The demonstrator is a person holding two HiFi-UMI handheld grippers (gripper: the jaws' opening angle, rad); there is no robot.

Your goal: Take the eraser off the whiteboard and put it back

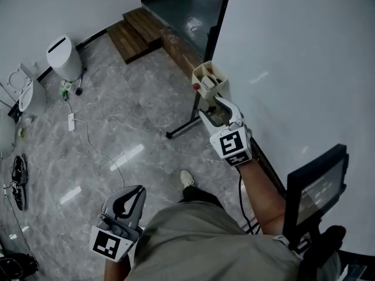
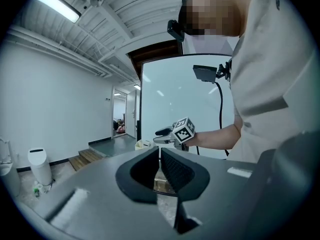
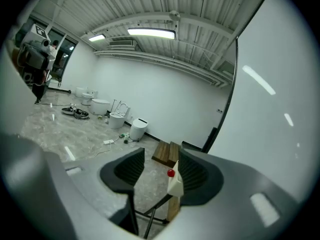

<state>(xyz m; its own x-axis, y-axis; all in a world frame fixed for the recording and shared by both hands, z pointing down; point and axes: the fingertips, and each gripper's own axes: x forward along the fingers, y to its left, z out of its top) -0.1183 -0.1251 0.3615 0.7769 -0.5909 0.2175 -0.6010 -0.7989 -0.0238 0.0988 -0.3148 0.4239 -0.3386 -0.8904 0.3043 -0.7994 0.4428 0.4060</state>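
The grey marble floor (image 1: pixel 117 127) runs from white toilets (image 1: pixel 63 56) by the left wall, past wooden steps (image 1: pixel 136 33), to the whiteboard (image 1: pixel 304 63) on its black stand at the right. A cream holder (image 1: pixel 206 69) hangs on the board's edge beside a red magnet (image 1: pixel 196 86), and the eraser (image 1: pixel 209 82) looks to be inside it. The left gripper (image 2: pixel 159 156) is low by the person's hip, jaws together and empty. The right gripper (image 3: pixel 161 159) points at the holder, just short of it, jaws wide apart with nothing between them.
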